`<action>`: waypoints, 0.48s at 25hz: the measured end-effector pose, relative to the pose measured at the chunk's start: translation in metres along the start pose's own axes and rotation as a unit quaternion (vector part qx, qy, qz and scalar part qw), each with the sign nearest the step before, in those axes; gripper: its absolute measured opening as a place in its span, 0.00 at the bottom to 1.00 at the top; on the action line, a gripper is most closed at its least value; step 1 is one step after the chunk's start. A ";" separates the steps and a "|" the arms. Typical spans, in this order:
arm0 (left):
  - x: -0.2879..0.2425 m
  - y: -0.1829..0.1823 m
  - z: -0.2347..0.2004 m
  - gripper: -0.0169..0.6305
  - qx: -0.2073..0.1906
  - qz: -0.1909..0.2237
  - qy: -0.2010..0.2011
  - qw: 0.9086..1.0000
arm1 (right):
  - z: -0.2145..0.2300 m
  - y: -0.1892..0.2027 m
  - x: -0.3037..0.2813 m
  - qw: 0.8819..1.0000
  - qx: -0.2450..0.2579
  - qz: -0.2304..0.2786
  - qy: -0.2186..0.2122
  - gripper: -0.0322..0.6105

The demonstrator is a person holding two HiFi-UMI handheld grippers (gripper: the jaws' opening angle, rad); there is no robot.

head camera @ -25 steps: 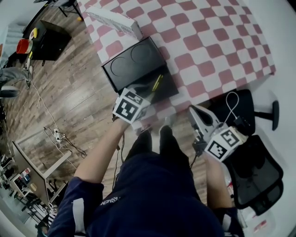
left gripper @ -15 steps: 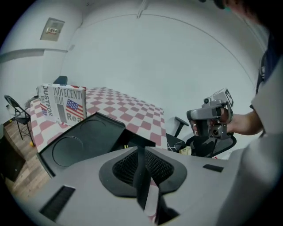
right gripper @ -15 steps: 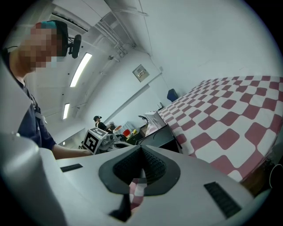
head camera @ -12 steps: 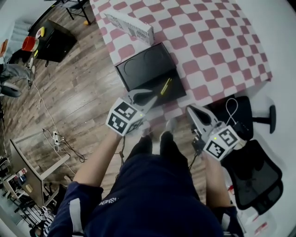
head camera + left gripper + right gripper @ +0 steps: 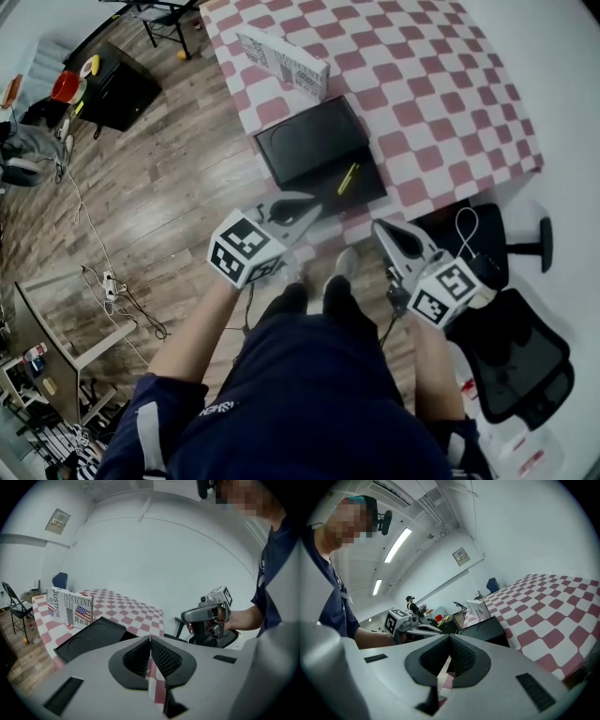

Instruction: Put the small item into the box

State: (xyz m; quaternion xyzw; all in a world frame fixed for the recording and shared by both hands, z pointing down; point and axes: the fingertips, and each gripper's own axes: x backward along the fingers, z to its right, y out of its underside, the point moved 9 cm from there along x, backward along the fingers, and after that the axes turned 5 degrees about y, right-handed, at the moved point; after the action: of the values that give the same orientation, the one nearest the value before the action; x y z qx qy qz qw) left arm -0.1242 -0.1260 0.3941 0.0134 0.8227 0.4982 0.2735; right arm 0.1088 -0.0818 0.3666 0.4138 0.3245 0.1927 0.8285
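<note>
Item (image 5: 348, 178), yellow, long axis diagonal, in black box (image 5: 305, 141)

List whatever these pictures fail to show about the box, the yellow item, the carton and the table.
Yellow item: too small in the head view to identify; neither gripper view shows it.
Box: near half hidden behind the body of the left gripper in the left gripper view.
Carton: print too small in the head view, only partly readable in the left gripper view.
Table: far end cut off by the head view's top edge.
</note>
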 end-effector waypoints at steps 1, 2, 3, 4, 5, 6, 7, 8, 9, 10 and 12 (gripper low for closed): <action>0.004 0.001 0.002 0.08 -0.001 0.003 0.002 1.000 | -0.004 0.000 -0.001 1.000 0.005 -0.001 -0.001 0.06; 0.009 0.002 0.003 0.08 -0.001 0.005 0.003 1.000 | -0.008 0.001 -0.001 1.000 0.009 -0.001 -0.002 0.06; 0.013 0.002 0.005 0.08 -0.003 0.008 0.004 1.000 | -0.012 0.001 -0.002 1.000 0.012 -0.001 -0.003 0.06; 0.017 0.003 0.007 0.08 -0.005 0.012 0.005 1.000 | -0.015 0.001 -0.003 1.000 0.013 -0.001 -0.005 0.06; 0.021 0.003 0.008 0.08 -0.006 0.015 0.006 1.000 | -0.019 0.001 -0.004 1.000 0.013 0.000 -0.007 0.06; 0.025 0.004 0.010 0.08 -0.008 0.017 0.007 1.000 | -0.023 0.000 -0.005 1.000 0.013 0.001 -0.009 0.06; 0.029 0.006 0.011 0.08 -0.010 0.020 0.007 1.000 | -0.027 0.000 -0.007 1.000 0.014 0.001 -0.011 0.06; 0.033 0.007 0.012 0.08 -0.012 0.023 0.008 1.000 | -0.030 0.000 -0.008 1.000 0.016 0.001 -0.013 0.06; 0.036 0.009 0.014 0.08 -0.013 0.026 0.008 1.000 | -0.034 0.000 -0.009 1.000 0.019 0.000 -0.014 0.06; 0.039 0.010 0.015 0.08 -0.013 0.029 0.008 0.999 | -0.038 0.000 -0.009 1.000 0.022 -0.001 -0.017 0.06; 0.044 0.012 0.019 0.08 -0.014 0.032 0.008 0.999 | -0.045 0.000 -0.011 0.999 0.026 -0.002 -0.020 0.06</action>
State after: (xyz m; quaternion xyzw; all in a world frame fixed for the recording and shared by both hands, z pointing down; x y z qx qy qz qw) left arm -0.1564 -0.0914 0.3784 0.0323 0.8168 0.5185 0.2509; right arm 0.0701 -0.0629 0.3510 0.4385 0.3135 0.1743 0.8241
